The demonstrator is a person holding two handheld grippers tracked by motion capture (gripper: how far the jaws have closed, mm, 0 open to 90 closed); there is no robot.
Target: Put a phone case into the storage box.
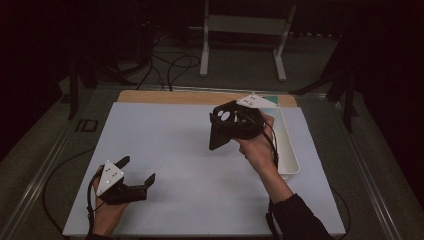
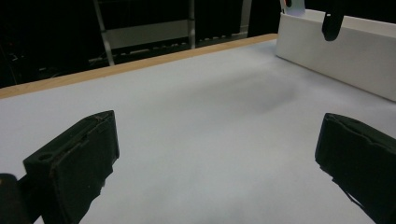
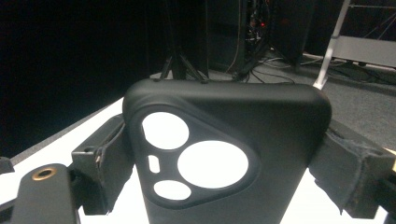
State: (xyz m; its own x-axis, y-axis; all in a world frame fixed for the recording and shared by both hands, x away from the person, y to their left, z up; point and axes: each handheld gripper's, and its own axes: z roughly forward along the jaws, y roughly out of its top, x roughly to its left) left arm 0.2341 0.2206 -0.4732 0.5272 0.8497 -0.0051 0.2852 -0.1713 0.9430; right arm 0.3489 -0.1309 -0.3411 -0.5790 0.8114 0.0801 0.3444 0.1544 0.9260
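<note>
A black phone case (image 1: 220, 134) with a triangular camera cut-out is held up above the white board, right of centre. My right gripper (image 1: 239, 124) is shut on it, gripping its two long sides. In the right gripper view the case (image 3: 271, 116) stands upright between the fingers (image 3: 100, 163), back face toward the camera. My left gripper (image 1: 138, 170) rests low at the board's front left, open with nothing between its jaws. In the left gripper view the left gripper (image 2: 215, 158) has bare board between its fingers.
A long white tray (image 1: 291, 152) lies along the board's right side, just beyond the right hand, and its wall (image 2: 336, 60) rises at the far right. The white board (image 1: 200, 170) sits on a wooden table (image 1: 165, 96). A white metal stand (image 1: 205, 45) is on the floor behind.
</note>
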